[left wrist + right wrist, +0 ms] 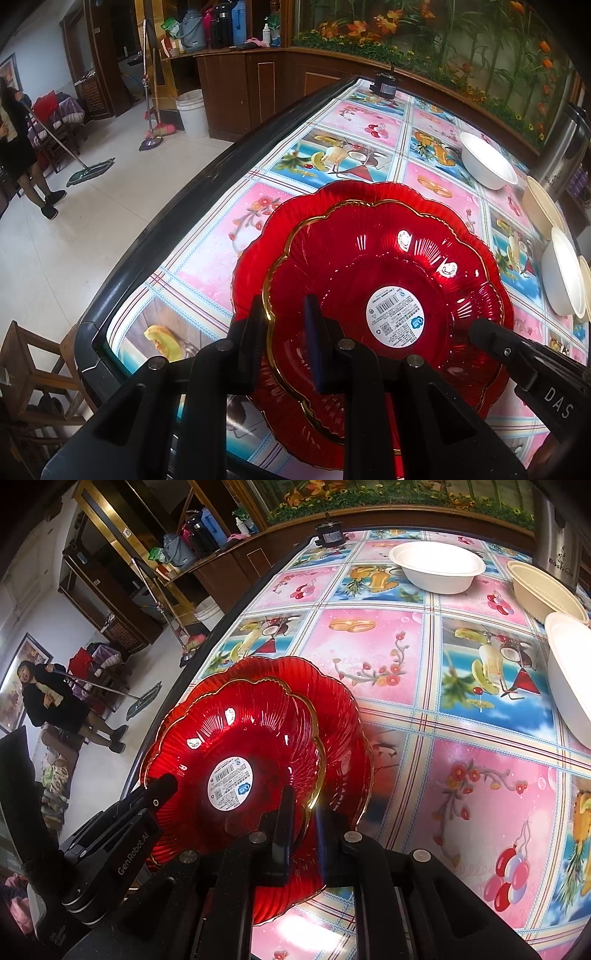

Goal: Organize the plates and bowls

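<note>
A red scalloped glass bowl with a gold rim (pixel 369 266) (pixel 236 738) sits inside a larger red scalloped plate (pixel 369 195) (pixel 332 701) near the table's left edge. A round white label (pixel 395 316) (pixel 231 783) is stuck in the bowl's middle. My left gripper (pixel 286 314) has its fingers closed over the bowl's near rim, one inside and one outside. My right gripper (pixel 306 805) has its fingers closed over the bowl's right rim. Each gripper also shows in the other view, the right one (pixel 487 334) and the left one (pixel 162 782).
A white bowl (pixel 487 160) (pixel 436 566), a cream bowl (pixel 543 206) (pixel 543 590) and another white bowl (pixel 565 275) (pixel 569 675) stand on the flowered tablecloth (pixel 443 686) at the far right. A small black device (pixel 385 86) sits at the far edge. A person with a mop (pixel 18 147) stands on the floor at left.
</note>
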{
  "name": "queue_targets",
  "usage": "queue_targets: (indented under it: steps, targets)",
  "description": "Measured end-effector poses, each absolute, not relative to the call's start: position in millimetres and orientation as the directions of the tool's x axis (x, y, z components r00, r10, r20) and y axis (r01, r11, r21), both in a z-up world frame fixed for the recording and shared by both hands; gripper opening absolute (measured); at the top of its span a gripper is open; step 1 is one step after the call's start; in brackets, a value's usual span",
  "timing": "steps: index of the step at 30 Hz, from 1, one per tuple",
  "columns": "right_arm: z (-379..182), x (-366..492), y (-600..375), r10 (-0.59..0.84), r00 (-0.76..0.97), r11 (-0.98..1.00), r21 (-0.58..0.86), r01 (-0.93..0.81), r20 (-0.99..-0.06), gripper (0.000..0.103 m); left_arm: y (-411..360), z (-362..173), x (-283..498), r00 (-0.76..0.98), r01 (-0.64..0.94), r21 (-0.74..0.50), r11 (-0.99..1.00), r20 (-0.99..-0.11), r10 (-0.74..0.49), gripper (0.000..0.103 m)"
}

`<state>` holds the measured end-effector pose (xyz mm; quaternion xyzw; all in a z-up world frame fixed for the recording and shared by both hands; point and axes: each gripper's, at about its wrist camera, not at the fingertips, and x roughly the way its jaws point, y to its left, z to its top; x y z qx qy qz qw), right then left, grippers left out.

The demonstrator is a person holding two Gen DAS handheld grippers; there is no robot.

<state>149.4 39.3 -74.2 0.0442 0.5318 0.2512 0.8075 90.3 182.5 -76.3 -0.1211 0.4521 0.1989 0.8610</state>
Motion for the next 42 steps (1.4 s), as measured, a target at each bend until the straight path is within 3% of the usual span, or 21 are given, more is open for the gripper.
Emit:
queue_targets:
  steps: [32, 36, 39, 42]
  targets:
    - [-66, 149, 57, 0.349, 0.256, 0.889, 0.232, -0.395, -0.902, 0.017, 185, -73, 91, 0.481, -0.453, -0.031, 0.891, -0.85, 0.215, 0.018]
    - [-67, 149, 56, 0.353, 0.241, 0.887, 0.241, -0.393, -0.904, 0.021, 186, -68, 89, 0.497, -0.448, -0.062, 0.892, -0.847, 0.19, 0.033]
    - [-62, 148, 53, 0.362, 0.243, 0.885, 0.249, -0.394, -0.9, 0.033, 184, -62, 85, 0.51, -0.444, -0.066, 0.894, -0.839, 0.192, 0.04]
    - [-58, 146, 48, 0.382, 0.24, 0.877, 0.268, -0.398, -0.893, 0.038, 185, -57, 82, 0.517, -0.453, -0.075, 0.888, -0.834, 0.194, 0.057]
